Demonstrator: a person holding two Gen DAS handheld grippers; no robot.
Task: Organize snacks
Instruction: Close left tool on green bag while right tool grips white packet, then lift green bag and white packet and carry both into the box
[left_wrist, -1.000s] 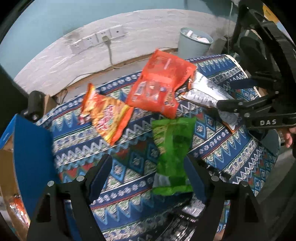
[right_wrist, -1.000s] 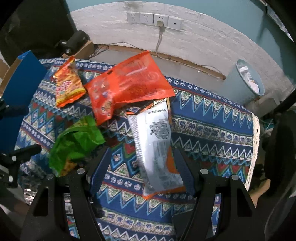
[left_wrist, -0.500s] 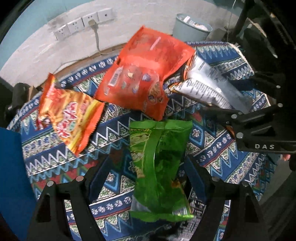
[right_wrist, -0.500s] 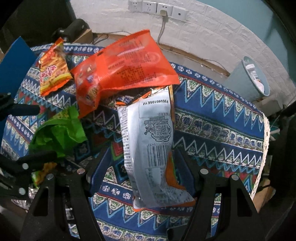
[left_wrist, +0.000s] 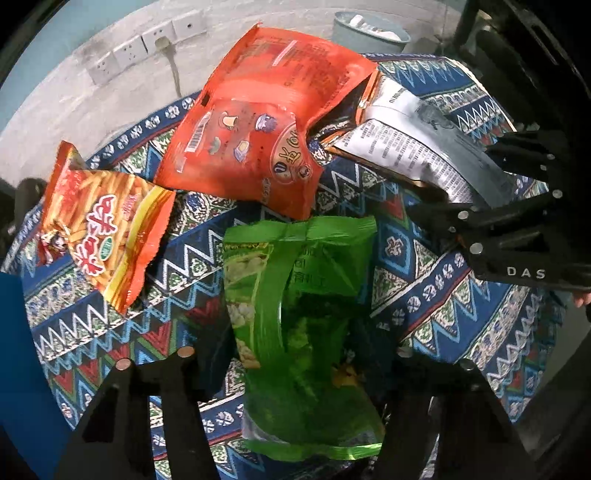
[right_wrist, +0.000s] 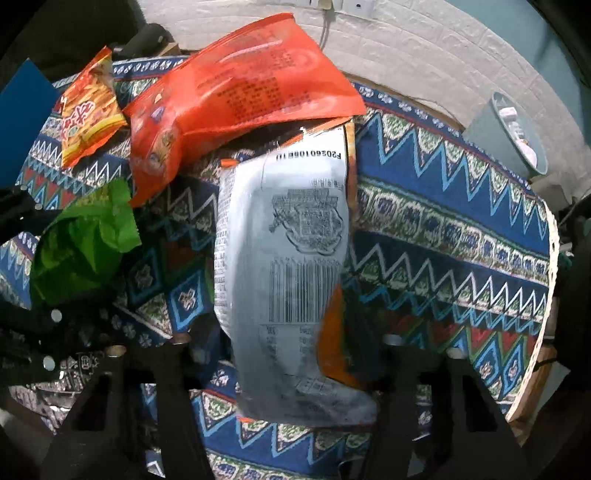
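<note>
A green snack bag (left_wrist: 299, 314) lies on the patterned tablecloth (left_wrist: 461, 306). My left gripper (left_wrist: 295, 354) points down over it, its jaws closing with both pads against the creased sides of the bag. To its right lies a silver-backed snack bag (right_wrist: 284, 258) with an orange edge. My right gripper (right_wrist: 286, 350) straddles it, its jaws closing and its pads touching the long sides. A large orange-red bag (left_wrist: 266, 122) lies behind both and overlaps the silver bag's far end. A small orange-yellow fries bag (left_wrist: 107, 229) lies at the far left.
A blue box (left_wrist: 22, 369) stands at the table's left edge. A grey waste bin (right_wrist: 506, 136) sits on the floor beyond the table, below a white wall with sockets (left_wrist: 147, 48). The table's rim (right_wrist: 550, 295) curves close on the right.
Both grippers have come down closer to the table. The left one now straddles the green bag, the right one the silver bag. Both pairs of jaws have narrowed onto the bags.
</note>
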